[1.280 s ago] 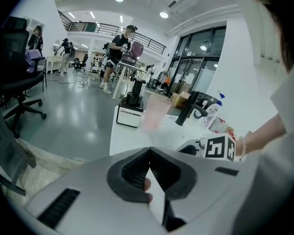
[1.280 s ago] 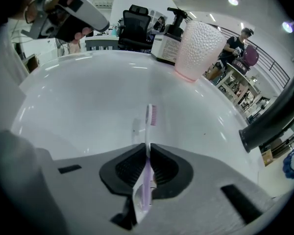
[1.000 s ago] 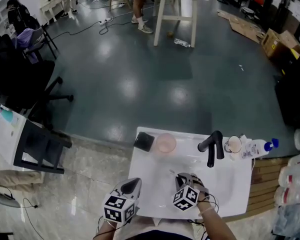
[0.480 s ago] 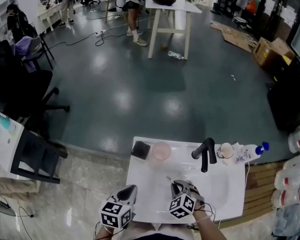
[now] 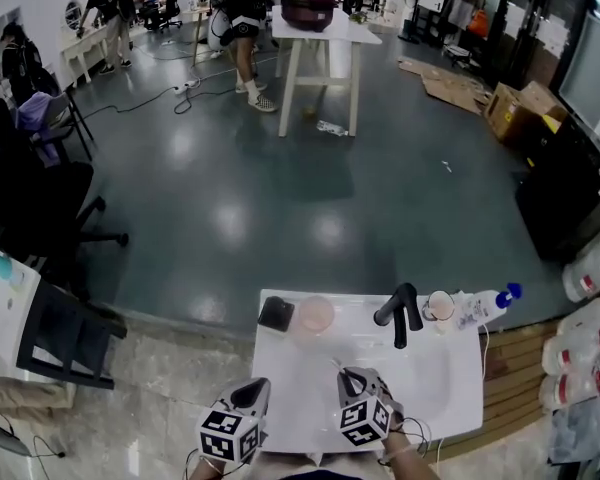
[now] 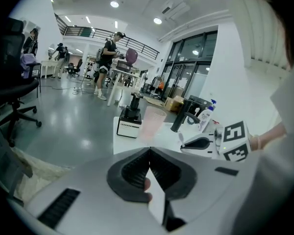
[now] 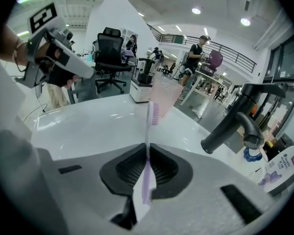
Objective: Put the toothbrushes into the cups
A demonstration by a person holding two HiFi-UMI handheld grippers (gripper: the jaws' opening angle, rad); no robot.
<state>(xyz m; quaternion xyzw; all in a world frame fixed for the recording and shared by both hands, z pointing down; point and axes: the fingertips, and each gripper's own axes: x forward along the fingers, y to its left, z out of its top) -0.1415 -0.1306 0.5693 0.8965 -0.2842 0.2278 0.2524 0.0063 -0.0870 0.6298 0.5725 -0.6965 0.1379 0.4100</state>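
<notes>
Early stage: right gripper (image 7: 148, 148) clamps a purple toothbrush (image 7: 152, 114), left gripper (image 6: 148, 153) closed on nothing — the pink cup (image 5: 315, 316) apparently not yet filled.

Two cups (image 5: 315, 315), one toothbrush (image 7: 148, 131) — one faucet (image 5: 400, 313).

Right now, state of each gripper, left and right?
left gripper: closed, nothing held.
right gripper: closed on the toothbrush, bristle end sticking out ahead.
</notes>
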